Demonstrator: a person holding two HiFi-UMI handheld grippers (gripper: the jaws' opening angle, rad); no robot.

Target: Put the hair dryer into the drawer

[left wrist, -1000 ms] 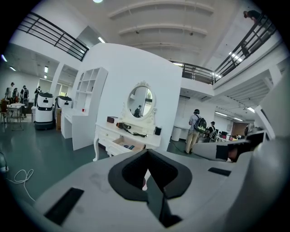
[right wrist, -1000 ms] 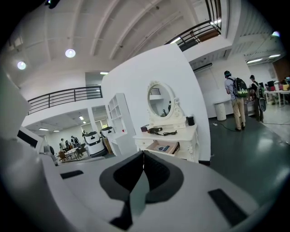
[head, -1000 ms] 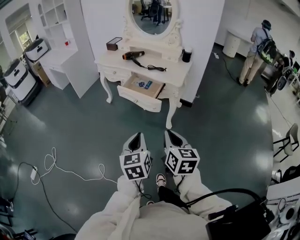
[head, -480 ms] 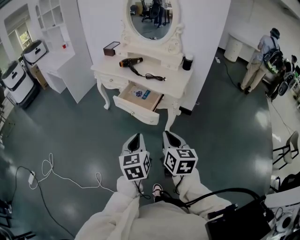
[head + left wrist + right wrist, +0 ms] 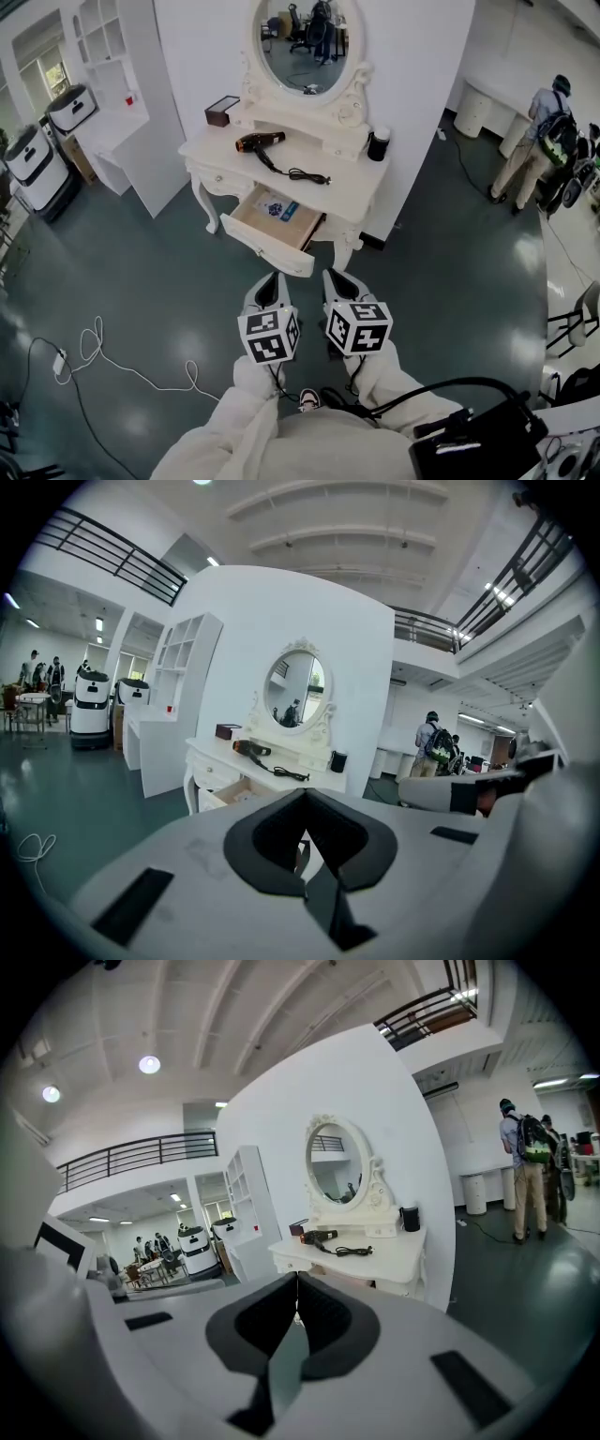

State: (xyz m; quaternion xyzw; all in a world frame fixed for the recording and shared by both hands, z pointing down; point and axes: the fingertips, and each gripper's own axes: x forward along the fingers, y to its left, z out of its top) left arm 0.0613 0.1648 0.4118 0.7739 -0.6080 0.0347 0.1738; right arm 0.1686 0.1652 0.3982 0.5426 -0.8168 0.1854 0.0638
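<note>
**Both tools shut and empty, dryer up on the vanity**

Closest in, the person's pale sleeves (image 5: 239,412) run up to the 2 tools, held side by side over the dark green floor (image 5: 441,281). The left tool (image 5: 271,281) has its jaws pressed together with nothing between them. The right tool (image 5: 338,278) is the same deal: jaws closed tip to tip, holding nothing. Both point toward the vanity. A shoe (image 5: 307,400) pokes out below the left tool's marker cube. Off to the left, a white cable (image 5: 103,352) loops across the floor.

Next out is the drawer (image 5: 265,251), pulled open from the front of the white surface (image 5: 347,173), just past the tool tips in the head view. A flat item (image 5: 281,208) with a blue patch lies inside, maybe a card or a packet, but it's too small to tell.

The hair dryer (image 5: 259,141) lies on its side on top of the surface, toward the left end. It's well apart from both tools and not in the drawer. Its black cord (image 5: 302,173) trails to the right across the top. A black cup (image 5: 378,145) stands at the right end, and a small dark box (image 5: 221,111) sits at the back left corner. The oval mirror (image 5: 305,42) rises behind all that.

Farthest off, at the right edge, a person with a backpack (image 5: 542,141) stands facing away.
</note>
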